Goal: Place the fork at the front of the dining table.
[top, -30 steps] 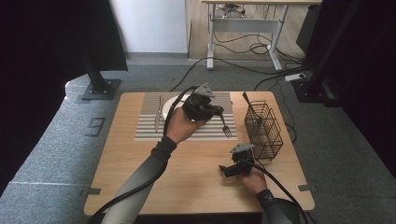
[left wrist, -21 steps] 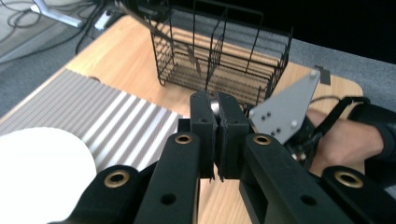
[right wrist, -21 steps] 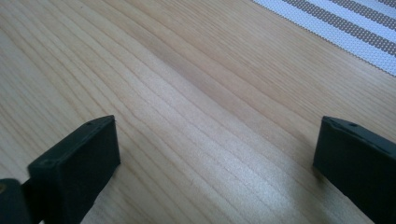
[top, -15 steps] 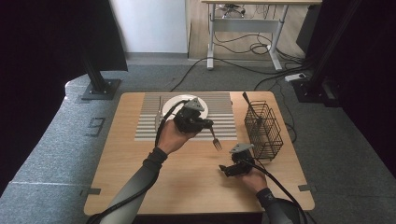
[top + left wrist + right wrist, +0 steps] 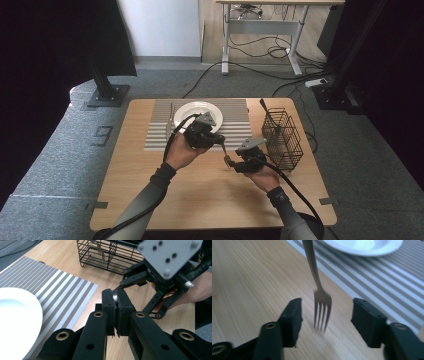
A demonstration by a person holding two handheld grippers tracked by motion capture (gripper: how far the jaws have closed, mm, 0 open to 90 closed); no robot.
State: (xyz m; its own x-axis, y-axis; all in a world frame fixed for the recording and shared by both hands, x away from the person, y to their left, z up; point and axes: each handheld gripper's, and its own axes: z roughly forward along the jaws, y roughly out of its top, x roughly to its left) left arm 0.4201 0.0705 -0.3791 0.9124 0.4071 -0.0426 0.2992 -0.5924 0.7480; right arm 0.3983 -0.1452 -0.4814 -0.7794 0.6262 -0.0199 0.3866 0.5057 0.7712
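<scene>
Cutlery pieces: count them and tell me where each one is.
3. A fork held by the left gripper, tines between the right gripper's open jaws; a knife on the striped placemat left of the plate; one utensil in the wire basket. Others may be hidden.

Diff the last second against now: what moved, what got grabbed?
The left gripper, shut on the fork, carried it from over the mat toward the right gripper, which rose to meet it, jaws closing around the tines without touching. Plate, mat and basket stayed put.
</scene>
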